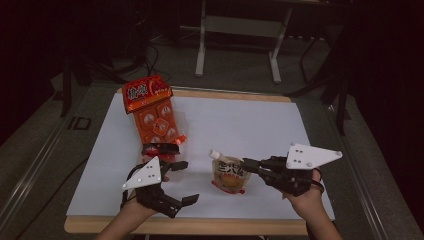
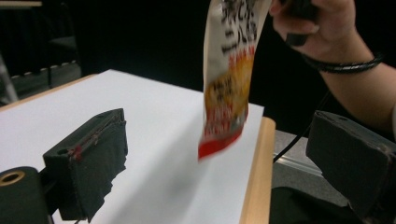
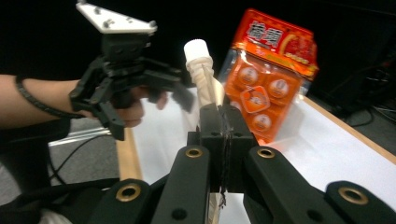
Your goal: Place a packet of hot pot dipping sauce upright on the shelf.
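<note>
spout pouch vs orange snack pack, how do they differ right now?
The spout pouch is clamped in the right gripper and hangs clear of the table; the orange snack pack is in no gripper. The spout pouch is smaller, pale, with a white screw cap; the orange snack pack is larger, with round items under clear film. Both are printed food packs with red on them.
</note>
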Motion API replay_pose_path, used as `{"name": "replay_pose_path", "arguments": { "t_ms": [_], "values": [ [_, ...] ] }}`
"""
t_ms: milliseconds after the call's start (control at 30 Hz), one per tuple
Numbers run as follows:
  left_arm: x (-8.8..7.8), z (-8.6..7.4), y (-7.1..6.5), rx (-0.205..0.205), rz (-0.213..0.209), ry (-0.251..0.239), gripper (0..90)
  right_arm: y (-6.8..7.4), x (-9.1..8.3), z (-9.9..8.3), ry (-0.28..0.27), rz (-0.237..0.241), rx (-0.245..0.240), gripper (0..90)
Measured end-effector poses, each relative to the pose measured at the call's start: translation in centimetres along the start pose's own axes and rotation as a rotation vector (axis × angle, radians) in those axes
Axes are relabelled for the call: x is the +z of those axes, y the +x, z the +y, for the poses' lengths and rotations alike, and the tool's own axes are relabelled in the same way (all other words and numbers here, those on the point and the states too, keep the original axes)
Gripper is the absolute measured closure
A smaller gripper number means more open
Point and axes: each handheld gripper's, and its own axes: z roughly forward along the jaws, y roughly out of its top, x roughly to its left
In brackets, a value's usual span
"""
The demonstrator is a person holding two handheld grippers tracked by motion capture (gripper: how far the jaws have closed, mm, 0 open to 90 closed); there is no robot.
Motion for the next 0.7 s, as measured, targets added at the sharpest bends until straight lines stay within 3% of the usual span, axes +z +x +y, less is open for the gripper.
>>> {"name": "replay_pose_path", "arguments": {
  "t_ms": [300,400,567,700],
  "values": [
    [0.9,2.1,-0.5,0.035,-0.072,-0.016,8.7,1.8,0.7,0.3,-0.004,0.07,-0.014,89.4],
    [1.4,2.3,-0.5,0.028,-0.092,-0.017,12.9,2.0,1.1,0.2,0.001,0.091,-0.019,89.4],
    [2.0,2.8,-0.7,0.043,-0.095,-0.009,16.7,2.3,1.5,0.1,0.008,0.1,-0.021,89.4],
    [2.2,3.2,-0.7,0.045,-0.077,-0.008,35.3,2.3,1.7,0.0,0.017,0.104,-0.022,89.4]
  ]
}}
